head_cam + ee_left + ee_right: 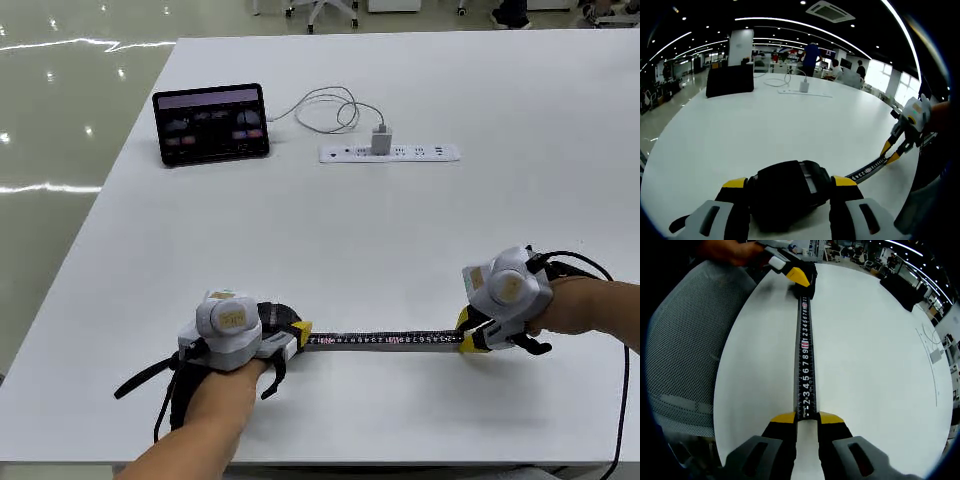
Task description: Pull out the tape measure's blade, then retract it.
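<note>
— 2 hand-held grippers were at work, weren't they? What step was that?
— Pull-out, I'd say, about done. The left hand-held gripper (295, 338) was clenched on the tape measure (787, 192), its black case low at the near edge of the table (400, 230). The right hand-held gripper (472, 335) pinched the blade (805, 355) at its tip, stretched straight between them.
— And next?
— Retraction, by my reckoning: ease the right one back toward the case, keeping the blade straight so it wouldn't whip in.
— Anything in the way?
— No. A tablet (211, 123), a power strip (390, 152) and its charger cable (320, 108) lay well apart at the far side.
</note>
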